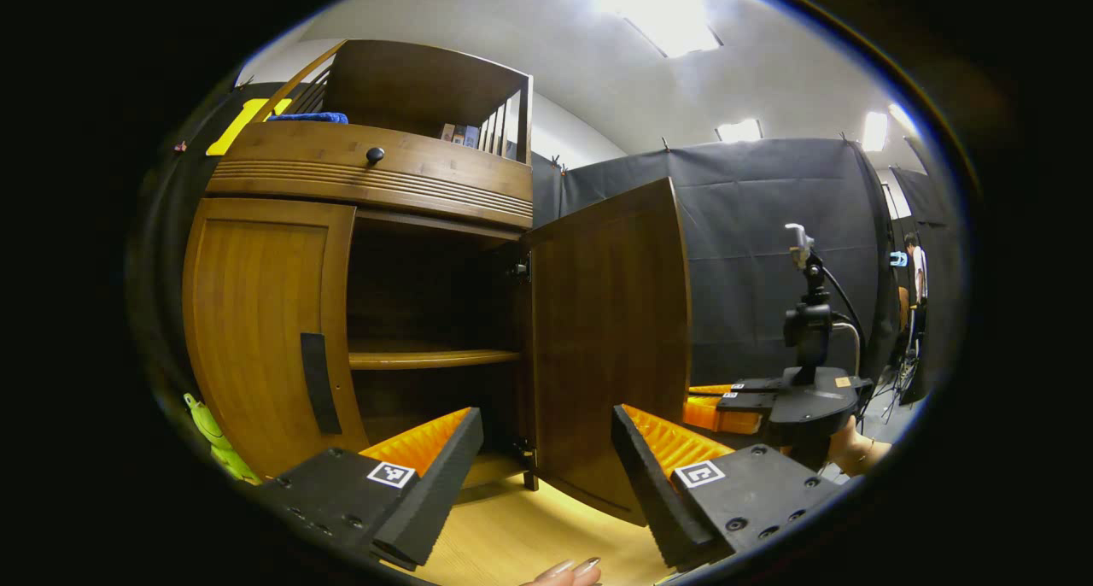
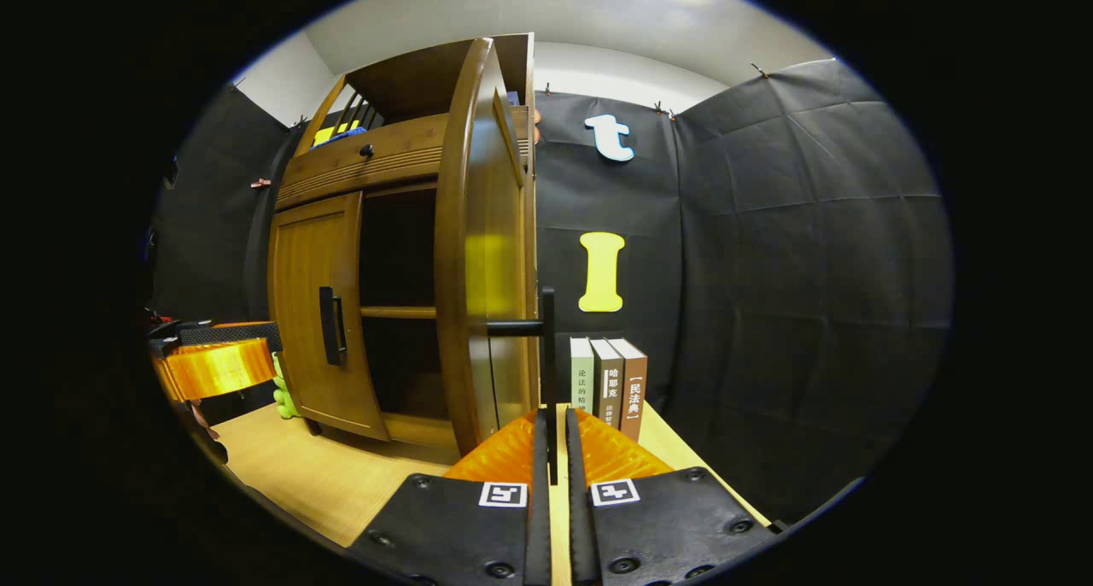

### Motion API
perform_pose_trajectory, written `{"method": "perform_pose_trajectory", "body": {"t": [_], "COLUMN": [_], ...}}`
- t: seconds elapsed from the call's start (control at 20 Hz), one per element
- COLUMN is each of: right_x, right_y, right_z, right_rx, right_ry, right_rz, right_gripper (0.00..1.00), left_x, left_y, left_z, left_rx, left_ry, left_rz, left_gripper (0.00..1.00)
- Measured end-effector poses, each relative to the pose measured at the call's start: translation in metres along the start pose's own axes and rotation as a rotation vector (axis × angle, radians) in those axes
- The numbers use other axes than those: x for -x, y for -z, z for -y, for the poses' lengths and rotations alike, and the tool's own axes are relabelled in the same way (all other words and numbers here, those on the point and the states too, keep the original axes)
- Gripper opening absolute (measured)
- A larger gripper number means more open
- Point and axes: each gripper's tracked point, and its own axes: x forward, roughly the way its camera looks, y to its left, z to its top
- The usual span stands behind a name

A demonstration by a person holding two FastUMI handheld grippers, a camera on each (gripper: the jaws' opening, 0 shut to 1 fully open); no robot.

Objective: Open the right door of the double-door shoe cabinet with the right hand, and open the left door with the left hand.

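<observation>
The wooden shoe cabinet (image 1: 367, 176) stands on a light wooden table. Its left door (image 1: 256, 330) is closed, and the dark vertical handle (image 1: 314, 381) on it is untouched. The right door (image 1: 606, 338) is swung wide open, baring a shelf (image 1: 431, 358) inside. My left gripper (image 1: 546, 449) is open, a short way in front of the cabinet's open half, holding nothing. In the right gripper view the right door (image 2: 478, 253) appears edge-on. My right gripper (image 2: 551, 424) is shut on its handle (image 2: 547, 347). That gripper (image 1: 768, 402) also appears beyond the open door.
Three upright books (image 2: 608, 385) stand against the booth wall to the right of the open door. A green toy (image 1: 213, 441) lies by the cabinet's left foot. A drawer with a round knob (image 1: 376, 155) tops the doors. A person's fingertips (image 1: 572, 569) show at the bottom edge.
</observation>
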Motion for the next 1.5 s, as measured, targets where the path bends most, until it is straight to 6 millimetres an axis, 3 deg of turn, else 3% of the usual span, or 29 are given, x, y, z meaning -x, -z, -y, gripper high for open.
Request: {"method": "perform_pose_trajectory", "body": {"t": [0.25,0.4,0.55,0.6,0.65,0.85,1.1,1.2,1.5], "right_x": [0.032,0.05,0.059,0.061,0.066,0.064,0.048,0.051,0.034], "right_y": [-0.024,-0.034,-0.039,-0.036,-0.033,-0.023,-0.011,-0.004,0.002], "right_z": [0.024,-0.002,-0.035,-0.052,-0.066,-0.093,-0.114,-0.113,-0.122], "right_rx": [0.057,0.029,0.062,0.065,0.065,0.105,0.058,0.043,0.048], "right_ry": [0.113,0.072,0.011,-0.036,-0.078,-0.135,-0.19,-0.217,-0.254], "right_rz": [0.084,0.113,0.14,0.135,0.131,0.154,0.151,0.154,0.182], "right_gripper": [0.12,0.13,0.13,0.26,0.31,0.94,0.94,0.95,0.94], "left_x": [-0.006,-0.01,-0.011,-0.012,-0.013,-0.017,-0.025,-0.026,-0.05], "left_y": [0.003,0.005,0.002,0.001,0.001,-0.007,-0.006,-0.01,0.004], "left_z": [-0.004,-0.009,-0.03,-0.038,-0.048,-0.101,-0.17,-0.195,-0.254], "left_rx": [0.005,-0.026,-0.039,-0.035,-0.028,-0.03,-0.075,-0.107,-0.052], "left_ry": [-0.021,-0.043,-0.111,-0.13,-0.154,-0.287,-0.451,-0.509,-0.551], "left_rz": [-0.004,0.005,0.036,0.04,0.046,0.083,0.091,0.111,0.108], "left_gripper": [0.95,0.93,0.93,0.93,0.93,0.93,0.92,0.92,0.93]}}
